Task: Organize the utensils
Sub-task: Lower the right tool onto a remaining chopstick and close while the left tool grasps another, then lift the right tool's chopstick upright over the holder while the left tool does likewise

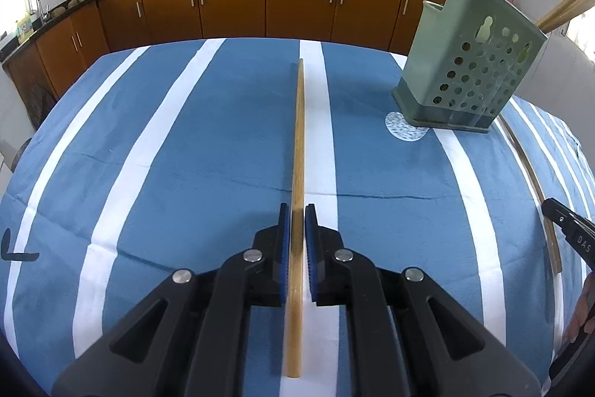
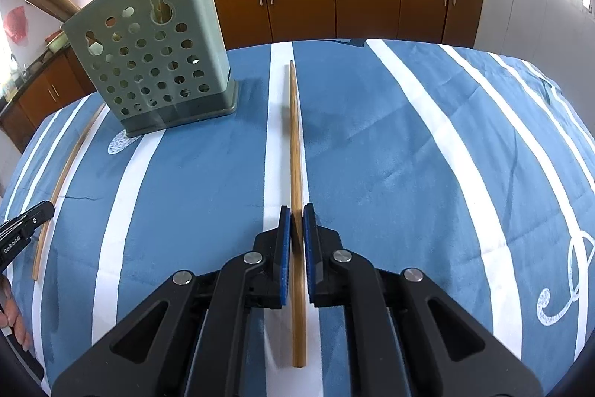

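Looking along the left tongs (image 1: 296, 211), a wooden chopstick (image 1: 297, 136) is pinched between the blue pads, its long axis running straight from near to far, tip pointing at the far cabinets. The green holder (image 1: 468, 62) stands on the striped bench (image 1: 167, 155) to the far right, already carrying other sticks. At the right edge a second chopstick shows as a thin curved line, though distortion there makes its lie uncertain.

From the right view, the right tongs (image 2: 296, 211) are closed on their own chopstick (image 2: 295, 136), again pointing away, with the holder (image 2: 148, 54) far left. Both arms look about equally near; each stick probably must swing inward and tip upright to drop in.
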